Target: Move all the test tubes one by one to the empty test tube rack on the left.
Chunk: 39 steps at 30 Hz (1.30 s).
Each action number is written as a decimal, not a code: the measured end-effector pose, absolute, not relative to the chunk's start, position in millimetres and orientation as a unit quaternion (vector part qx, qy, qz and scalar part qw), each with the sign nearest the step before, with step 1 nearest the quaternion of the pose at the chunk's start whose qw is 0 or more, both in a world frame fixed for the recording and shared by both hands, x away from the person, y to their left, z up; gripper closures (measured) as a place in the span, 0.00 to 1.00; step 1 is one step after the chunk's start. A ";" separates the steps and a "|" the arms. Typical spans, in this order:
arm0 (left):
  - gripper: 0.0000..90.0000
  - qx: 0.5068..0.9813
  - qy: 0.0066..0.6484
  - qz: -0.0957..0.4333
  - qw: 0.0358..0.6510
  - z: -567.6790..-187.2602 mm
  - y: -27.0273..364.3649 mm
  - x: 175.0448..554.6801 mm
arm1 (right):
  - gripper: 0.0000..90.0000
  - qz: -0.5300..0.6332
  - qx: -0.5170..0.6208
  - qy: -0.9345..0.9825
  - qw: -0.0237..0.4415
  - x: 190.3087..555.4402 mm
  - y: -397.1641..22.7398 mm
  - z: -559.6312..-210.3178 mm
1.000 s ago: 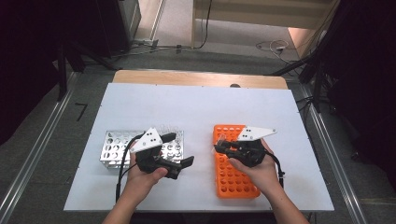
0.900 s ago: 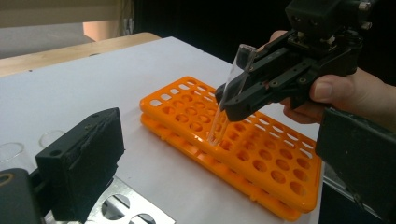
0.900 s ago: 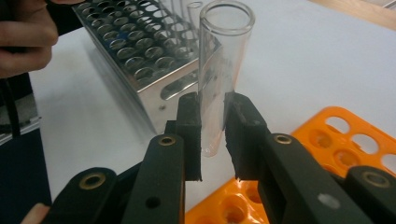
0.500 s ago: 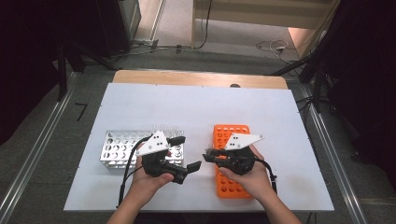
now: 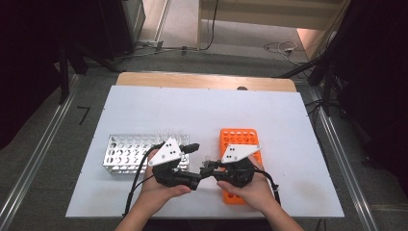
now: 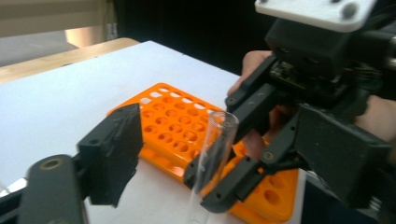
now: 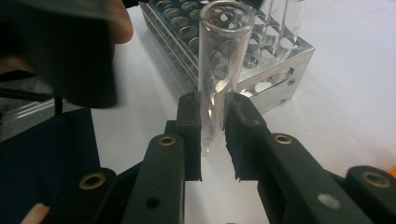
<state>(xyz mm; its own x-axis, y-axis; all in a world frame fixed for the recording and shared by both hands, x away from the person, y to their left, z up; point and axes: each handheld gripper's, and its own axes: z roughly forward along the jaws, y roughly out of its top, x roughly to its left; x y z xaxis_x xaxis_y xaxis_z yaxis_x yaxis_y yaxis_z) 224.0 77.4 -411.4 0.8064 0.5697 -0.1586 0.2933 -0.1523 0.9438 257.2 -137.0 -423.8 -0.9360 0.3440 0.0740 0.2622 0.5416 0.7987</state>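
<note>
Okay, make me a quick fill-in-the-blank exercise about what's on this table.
1. The right hand-held gripper is shut on a clear glass ____.
2. The rack under the right hand is ____ in colour.
3. The metal rack lies to the ____ of it in the high view.

Missing words: test tube; orange; left

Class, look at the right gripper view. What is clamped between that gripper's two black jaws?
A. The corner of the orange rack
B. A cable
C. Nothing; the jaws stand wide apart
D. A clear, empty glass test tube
D: in the right gripper view the right gripper has both pads pressed on the lower part of a clear test tube, which stands upright with its open mouth up, in front of the metal rack.
</note>
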 end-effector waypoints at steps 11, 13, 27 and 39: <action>0.67 0.759 0.275 0.132 0.574 -411.5 74.1 220.5 | 0.82 0.445 0.166 0.879 0.044 253.3 -134.5 -421.5; 0.72 0.761 0.272 0.132 0.575 -411.1 74.2 220.2 | 0.82 0.445 0.165 0.879 0.044 253.2 -134.6 -421.5; 0.82 0.765 0.265 0.146 0.568 -408.7 72.8 217.7 | 0.82 0.445 0.163 0.879 0.043 253.3 -134.9 -421.4; 0.83 0.765 0.269 0.148 0.566 -406.1 74.4 218.1 | 0.79 0.450 0.162 0.877 0.040 253.5 -135.3 -421.2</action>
